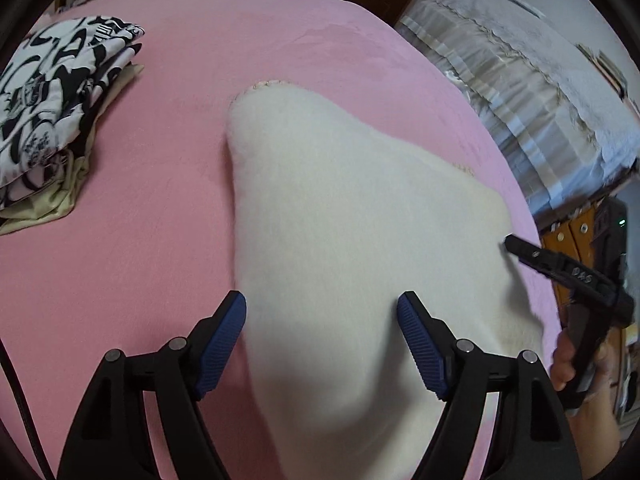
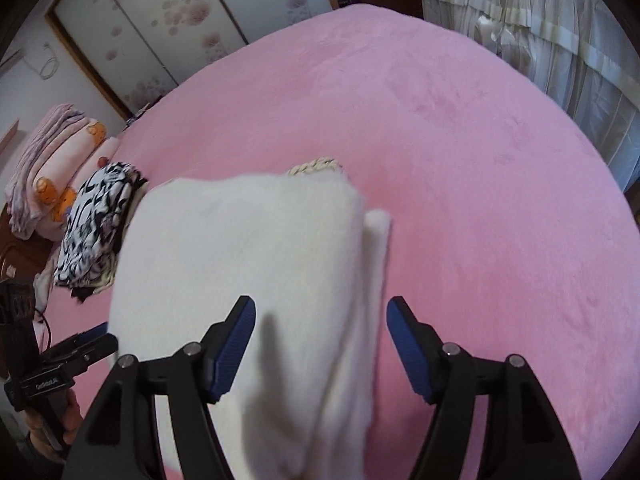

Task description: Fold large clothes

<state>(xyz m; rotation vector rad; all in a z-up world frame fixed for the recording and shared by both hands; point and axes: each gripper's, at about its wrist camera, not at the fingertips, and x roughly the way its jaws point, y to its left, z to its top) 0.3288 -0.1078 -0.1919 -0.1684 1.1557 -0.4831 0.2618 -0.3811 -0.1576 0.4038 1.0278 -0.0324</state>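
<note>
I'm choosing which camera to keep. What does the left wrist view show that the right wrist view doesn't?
Only the left wrist view: the grey lace-edged cover on furniture beside the bed. Only the right wrist view: the floral sliding doors and a stack of pink folded bedding. Both: the white fluffy garment on the pink bedspread, the black-and-white patterned folded clothes, and both grippers open, left gripper, right gripper.

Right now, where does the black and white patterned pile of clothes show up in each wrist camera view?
Left wrist: the black and white patterned pile lies at the upper left on the pink bed cover.
Right wrist: the pile sits at middle left, partly behind the white garment.
Shared landmark: the white garment, centre in both.
</note>
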